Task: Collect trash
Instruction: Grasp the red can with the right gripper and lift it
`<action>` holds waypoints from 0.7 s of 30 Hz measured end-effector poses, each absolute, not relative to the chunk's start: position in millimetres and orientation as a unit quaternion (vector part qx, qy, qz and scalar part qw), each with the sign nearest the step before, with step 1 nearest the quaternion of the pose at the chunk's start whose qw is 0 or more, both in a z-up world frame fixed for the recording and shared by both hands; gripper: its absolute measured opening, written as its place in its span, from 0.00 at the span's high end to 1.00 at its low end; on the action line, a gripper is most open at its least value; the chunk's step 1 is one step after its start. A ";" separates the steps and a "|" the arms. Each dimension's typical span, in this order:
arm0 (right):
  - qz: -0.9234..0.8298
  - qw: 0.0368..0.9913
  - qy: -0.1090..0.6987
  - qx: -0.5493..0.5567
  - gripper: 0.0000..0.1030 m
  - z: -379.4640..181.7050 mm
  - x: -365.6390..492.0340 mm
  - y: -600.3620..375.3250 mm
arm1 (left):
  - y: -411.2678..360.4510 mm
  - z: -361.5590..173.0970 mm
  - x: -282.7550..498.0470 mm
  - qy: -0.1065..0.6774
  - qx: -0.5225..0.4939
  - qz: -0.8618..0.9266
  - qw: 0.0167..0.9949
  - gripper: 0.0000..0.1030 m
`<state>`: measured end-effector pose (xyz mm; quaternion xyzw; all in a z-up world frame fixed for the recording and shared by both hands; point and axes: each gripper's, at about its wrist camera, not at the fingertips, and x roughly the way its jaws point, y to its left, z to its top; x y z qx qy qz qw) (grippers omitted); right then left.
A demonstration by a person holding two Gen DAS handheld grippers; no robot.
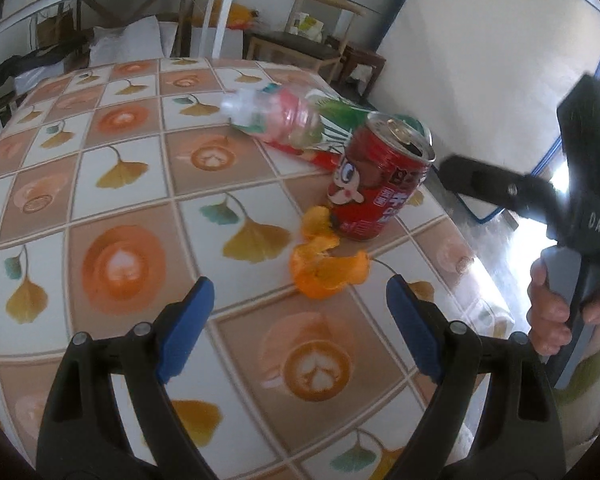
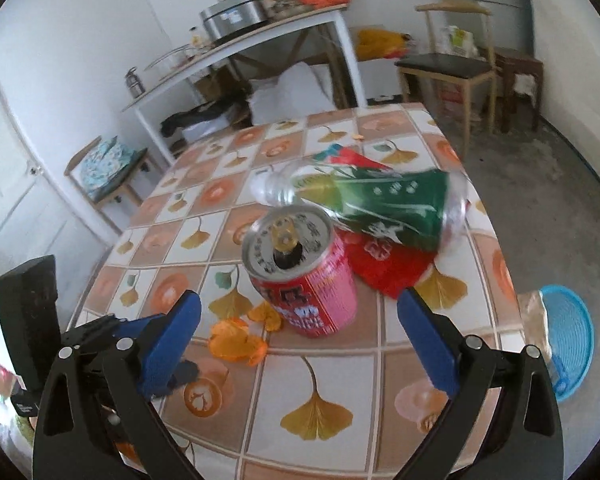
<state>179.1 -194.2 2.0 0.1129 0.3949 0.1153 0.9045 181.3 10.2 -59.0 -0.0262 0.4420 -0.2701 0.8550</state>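
Observation:
A red drink can (image 1: 380, 184) stands upright and opened on the tiled tablecloth (image 1: 120, 184), near the right edge. Behind it a clear plastic bottle (image 1: 276, 116) lies on its side over a red wrapper (image 1: 324, 158). Orange peel (image 1: 324, 268) lies in front of the can. My left gripper (image 1: 300, 284) is open, hovering just short of the peel. My right gripper (image 2: 300, 298) is open too, with the can (image 2: 304, 276) just ahead of its blue pads (image 2: 424, 332), untouched. The bottle (image 2: 380, 204), the wrapper (image 2: 384, 268) and the peel (image 2: 236, 340) also show in the right wrist view.
A blue basket (image 2: 568, 340) with a plastic bag sits on the floor off the table's right edge. A wooden chair (image 2: 448, 68) and a white side table (image 2: 260, 40) with cookware stand behind. A mattress (image 1: 480, 60) leans on the wall.

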 end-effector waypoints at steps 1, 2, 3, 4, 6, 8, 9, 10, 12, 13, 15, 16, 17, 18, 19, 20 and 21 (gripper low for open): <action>0.120 0.906 0.393 0.104 0.09 2.9 182.3 -192.5 | 8.2 -59.9 180.9 0.444 -0.026 -0.270 0.854 0.19; 0.121 0.909 0.389 0.093 0.09 3.4 186.6 -190.4 | 7.8 -60.4 180.2 0.445 -0.026 -0.270 0.853 0.19; 0.123 0.909 0.387 0.089 0.10 3.6 189.7 -190.0 | 6.9 -61.4 179.3 0.447 -0.025 -0.269 0.853 0.19; 0.129 0.909 0.387 0.087 0.13 2.8 194.0 -189.1 | 7.0 -62.1 178.1 0.448 -0.024 -0.268 0.852 0.19; 0.136 0.907 0.390 0.086 0.15 0.5 202.9 -187.4 | 7.9 -63.1 176.3 0.450 -0.022 -0.266 0.852 0.19; 0.143 0.905 0.392 0.081 0.18 -2.3 209.4 -184.4 | 9.6 -64.3 174.3 0.452 -0.023 -0.265 0.852 0.19; 0.146 0.903 0.396 0.076 0.19 -5.3 213.2 -182.3 | 10.5 -64.7 173.8 0.452 -0.023 -0.264 0.851 0.19; 0.146 0.902 0.399 0.073 0.20 -8.1 215.6 -180.6 | 11.4 -65.2 173.4 0.453 -0.023 -0.264 0.851 0.19; 0.146 0.900 0.406 0.069 0.26 -13.6 219.4 -177.9 | 12.3 -65.6 170.5 0.452 -0.020 -0.266 0.851 0.19; 0.143 0.899 0.407 0.067 0.30 -15.2 220.2 -177.2 | 12.4 -65.8 169.1 0.452 -0.018 -0.267 0.851 0.19; 0.133 0.902 0.406 0.061 0.36 -16.6 220.0 -176.3 | 12.7 -66.3 168.0 0.452 -0.015 -0.270 0.850 0.19; 0.133 0.902 0.406 0.063 0.36 -16.8 219.8 -177.4 | 12.6 -66.5 168.1 0.453 -0.014 -0.270 0.849 0.19; 0.131 0.902 0.406 0.065 0.36 -16.8 218.6 -178.2 | 12.9 -66.4 167.7 0.453 -0.014 -0.272 0.849 0.19; 0.128 0.902 0.406 0.067 0.36 -16.7 217.4 -179.8 | 13.1 -66.4 167.9 0.453 -0.015 -0.273 0.849 0.19; 0.126 0.902 0.406 0.068 0.36 -16.4 216.5 -180.8 | 13.5 -66.4 168.4 0.453 -0.016 -0.273 0.849 0.19; 0.124 0.902 0.407 0.069 0.36 -15.9 215.1 -182.1 | 13.5 -66.5 169.2 0.453 -0.017 -0.273 0.848 0.19; 0.123 0.903 0.406 0.072 0.36 -14.9 212.6 -183.9 | 13.8 -66.6 170.6 0.454 -0.019 -0.274 0.848 0.19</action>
